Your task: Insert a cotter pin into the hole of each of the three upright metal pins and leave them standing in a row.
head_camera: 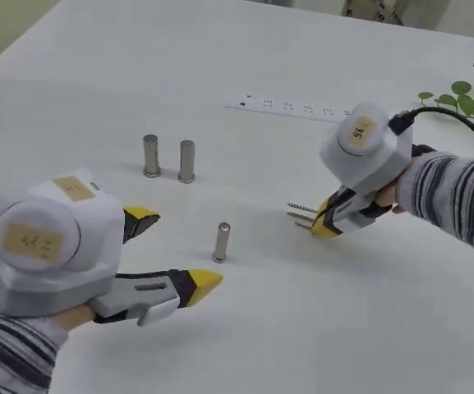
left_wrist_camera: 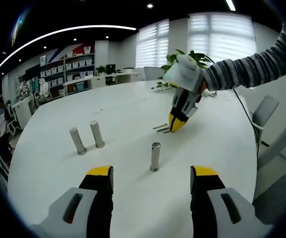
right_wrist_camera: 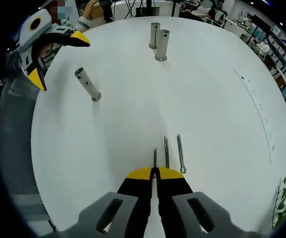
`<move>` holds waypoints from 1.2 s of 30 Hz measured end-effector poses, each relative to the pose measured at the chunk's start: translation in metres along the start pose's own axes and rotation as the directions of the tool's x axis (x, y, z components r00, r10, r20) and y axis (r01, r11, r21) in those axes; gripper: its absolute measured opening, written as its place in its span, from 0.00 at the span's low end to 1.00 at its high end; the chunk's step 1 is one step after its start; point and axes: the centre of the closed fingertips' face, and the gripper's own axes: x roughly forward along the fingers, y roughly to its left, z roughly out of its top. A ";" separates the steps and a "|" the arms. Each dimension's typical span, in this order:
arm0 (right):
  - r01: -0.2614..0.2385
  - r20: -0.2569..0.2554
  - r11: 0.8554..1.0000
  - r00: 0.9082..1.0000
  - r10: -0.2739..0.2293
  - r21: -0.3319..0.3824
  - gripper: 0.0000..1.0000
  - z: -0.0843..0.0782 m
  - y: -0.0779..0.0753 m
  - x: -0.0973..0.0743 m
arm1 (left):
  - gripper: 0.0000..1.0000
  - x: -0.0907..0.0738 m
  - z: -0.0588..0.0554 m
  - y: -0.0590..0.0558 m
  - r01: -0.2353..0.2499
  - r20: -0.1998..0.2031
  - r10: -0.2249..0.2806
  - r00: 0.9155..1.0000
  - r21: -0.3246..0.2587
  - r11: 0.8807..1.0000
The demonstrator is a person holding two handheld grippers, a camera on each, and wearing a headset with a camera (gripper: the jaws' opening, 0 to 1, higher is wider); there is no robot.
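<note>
White table (head_camera: 302, 328), open office behind.
Three cotter pins flat on table, side by side.
Right tool (right_wrist_camera: 155, 173) pressed together, pinching end of outer cotter pin (right_wrist_camera: 155, 154); other two cotter pins (right_wrist_camera: 166, 148) just beside, loose.
Lone metal pin (head_camera: 221, 242) upright mid-table; pair of metal pins (head_camera: 169, 158) upright farther back.
Left tool (head_camera: 173, 248) spread, holding nothing, near lone metal pin.
Step, judged: lifting first cotter pin.
Lift straight, avoid dragging neighbours. Brace lone metal pin low with left tool, hole toward right tool, feed level.

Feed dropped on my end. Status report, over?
Left gripper open by lone metal pin. Right gripper shut on one cotter pin, two more beside it. Power strip well behind, no obstruction.
</note>
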 end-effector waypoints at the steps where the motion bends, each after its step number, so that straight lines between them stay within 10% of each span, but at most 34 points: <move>1: -0.001 -0.003 1.000 1.000 0.001 -0.002 0.00 0.000 0.000 0.000 | 0.61 0.000 0.000 0.000 0.000 0.002 0.000 1.000 -0.001 1.000; 36: 0.020 -0.050 0.993 0.998 -0.026 -0.119 0.00 0.000 -0.003 0.003 | 0.57 -0.001 0.001 0.003 0.007 0.005 -0.007 1.000 -0.002 1.000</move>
